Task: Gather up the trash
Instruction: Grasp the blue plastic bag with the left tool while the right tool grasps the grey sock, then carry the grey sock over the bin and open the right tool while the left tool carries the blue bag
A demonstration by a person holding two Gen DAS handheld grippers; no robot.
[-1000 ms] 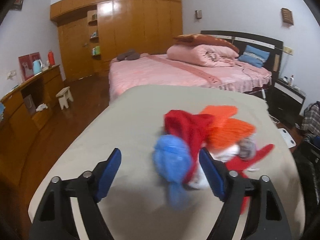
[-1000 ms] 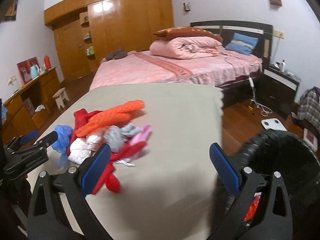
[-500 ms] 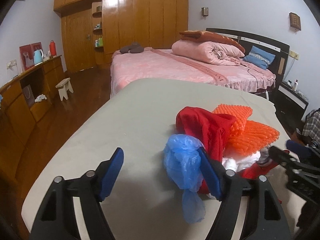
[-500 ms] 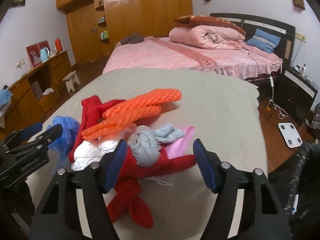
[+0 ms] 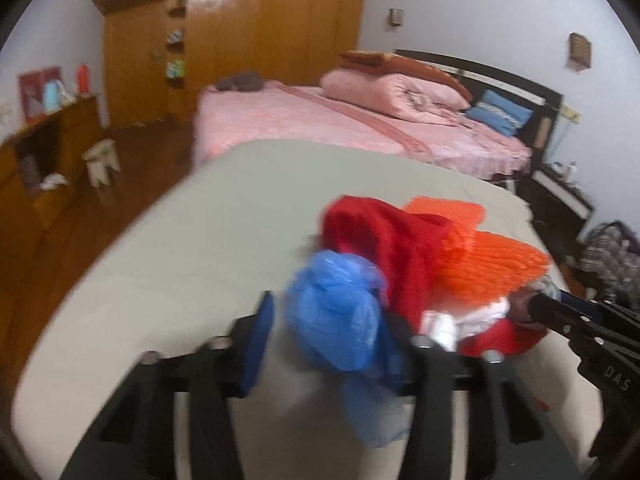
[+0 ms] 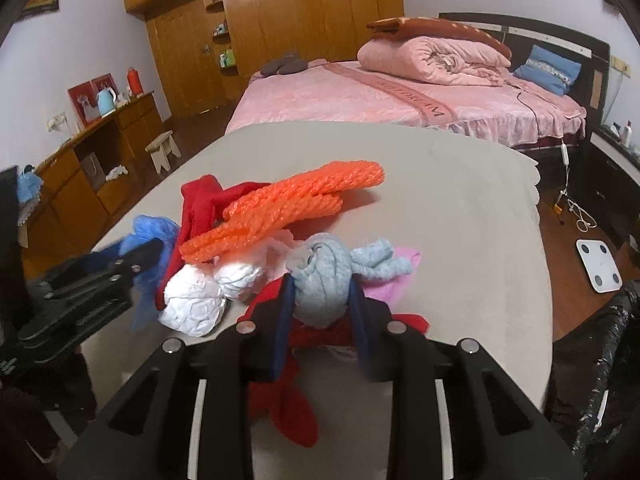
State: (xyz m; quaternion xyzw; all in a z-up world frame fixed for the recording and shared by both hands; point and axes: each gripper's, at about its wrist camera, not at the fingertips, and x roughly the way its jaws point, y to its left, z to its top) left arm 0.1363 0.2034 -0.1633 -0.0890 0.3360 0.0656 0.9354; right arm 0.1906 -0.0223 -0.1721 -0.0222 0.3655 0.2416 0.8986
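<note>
Two grippers at a heap of crumpled scraps on a beige-covered table (image 6: 460,200) — left gripper (image 5: 332,336) closing around a blue plastic bag (image 5: 340,320), right gripper (image 6: 320,308) clenched on a grey-blue cloth ball (image 6: 320,280). Beside them — orange mesh (image 6: 280,212), red cloth (image 5: 388,240), white paper (image 6: 196,304). "DAS" readable on one gripper body.

A heap of trash is piled on the beige-covered table (image 6: 460,200). A crumpled blue plastic bag (image 5: 336,320) is seen at the heap's left edge, touching a red cloth (image 5: 384,240). Orange netting (image 6: 280,208) is draped across the top. A white crumpled wad (image 6: 192,304) sits below it, beside a rolled grey-blue cloth (image 6: 320,284). A pink piece (image 6: 400,276) is partly hidden underneath.
</note>
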